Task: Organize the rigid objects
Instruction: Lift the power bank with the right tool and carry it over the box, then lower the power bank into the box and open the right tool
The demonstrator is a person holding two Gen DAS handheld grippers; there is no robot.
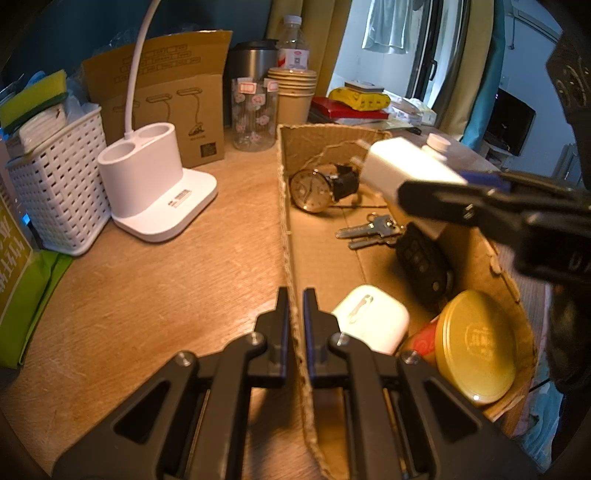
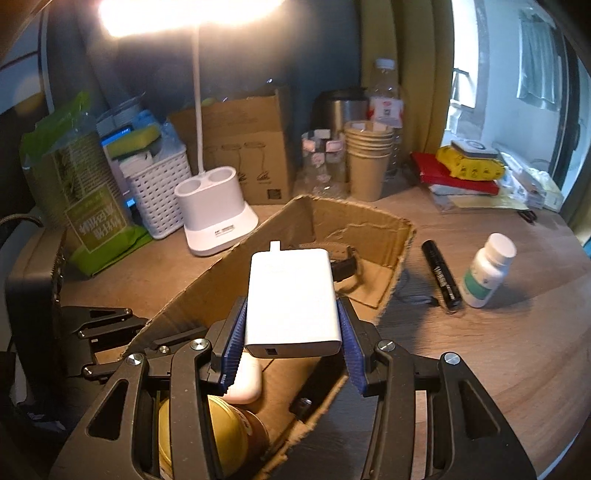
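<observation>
The right gripper [image 2: 291, 332] pinches a white charger [image 2: 293, 295] above the box [image 2: 369, 218] (watch [image 1: 314, 188] and keys [image 1: 369, 230] inside). The left gripper [image 1: 296, 314] clamps the box's wall, jaws pressed together.

**A:** You want the room listed. What furniture do you have?

**B:** One wooden desk [image 1: 147, 288], its pale grain lit warm. Against its back edge you have a white desk lamp [image 2: 218, 218] on a thin curved neck; its head glares at the top of the right wrist view.

**A:** Walls?

**B:** A dark teal wall [image 1: 85, 33] behind the desk. To its right you have mustard curtains [image 2: 406, 74].

**A:** Windows and light?

**B:** A window [image 2: 517, 92] at the right, giving cool daylight, with a dark frame. You see pale cloth [image 1: 391, 26] hanging beyond the glass. A dark screen [image 1: 513, 118] stands far right.
</observation>
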